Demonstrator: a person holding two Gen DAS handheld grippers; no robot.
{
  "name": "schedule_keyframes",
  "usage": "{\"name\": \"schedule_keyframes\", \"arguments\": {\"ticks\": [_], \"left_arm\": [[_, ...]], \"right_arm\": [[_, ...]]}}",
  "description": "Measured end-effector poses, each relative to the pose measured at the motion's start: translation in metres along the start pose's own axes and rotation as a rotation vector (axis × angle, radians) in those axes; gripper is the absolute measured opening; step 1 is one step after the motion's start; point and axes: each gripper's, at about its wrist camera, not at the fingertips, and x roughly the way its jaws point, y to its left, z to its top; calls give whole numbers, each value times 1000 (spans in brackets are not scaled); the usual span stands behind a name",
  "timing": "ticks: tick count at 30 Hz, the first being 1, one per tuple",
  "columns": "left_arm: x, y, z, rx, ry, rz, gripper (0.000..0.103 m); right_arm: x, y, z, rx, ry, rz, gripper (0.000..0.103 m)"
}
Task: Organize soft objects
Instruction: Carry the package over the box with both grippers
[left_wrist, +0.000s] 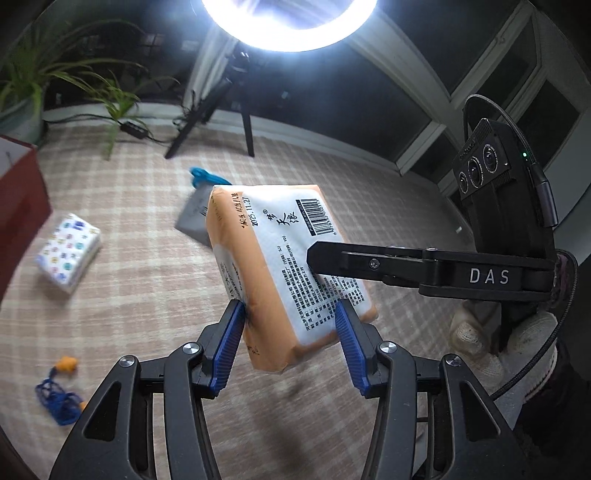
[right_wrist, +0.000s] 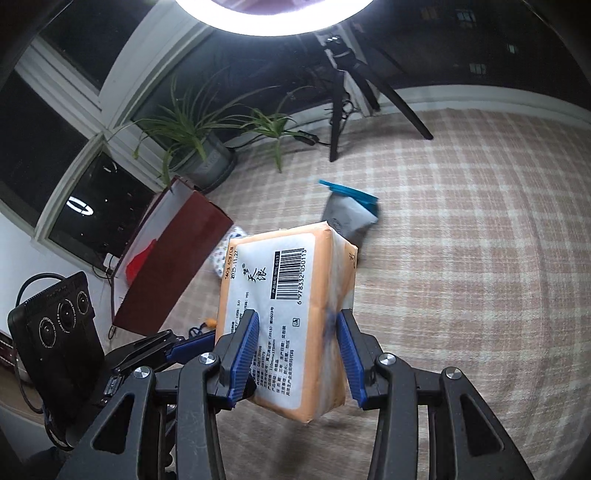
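Both your left gripper (left_wrist: 290, 347) and right gripper (right_wrist: 295, 354) pinch the orange tissue pack (left_wrist: 291, 258), its long axis pointing away; the red bag (right_wrist: 173, 258) stands left.

Black fingers (left_wrist: 236, 343) with blue pads, white glove (left_wrist: 480, 343)

Both tongs (left_wrist: 290, 343) pinch the orange tissue pack (left_wrist: 284, 266) aloft

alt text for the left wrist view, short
Both grippers hold an orange-and-white tissue pack above a plaid cloth: left gripper on its lower end, right gripper from the right. A patterned tissue pack lies left.
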Motion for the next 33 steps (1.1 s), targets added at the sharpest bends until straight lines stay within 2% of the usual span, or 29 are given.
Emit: {"name": "schedule_keyframes", "arguments": {"ticks": [16,33], "left_arm": [[-85,61,-8,-53,-121,73,49],[-178,151,-19,-159,-274,188,49]], "right_arm": [[22,112,3,-120,-7,53,40],[85,248,34,-286,11,121,40]]}}
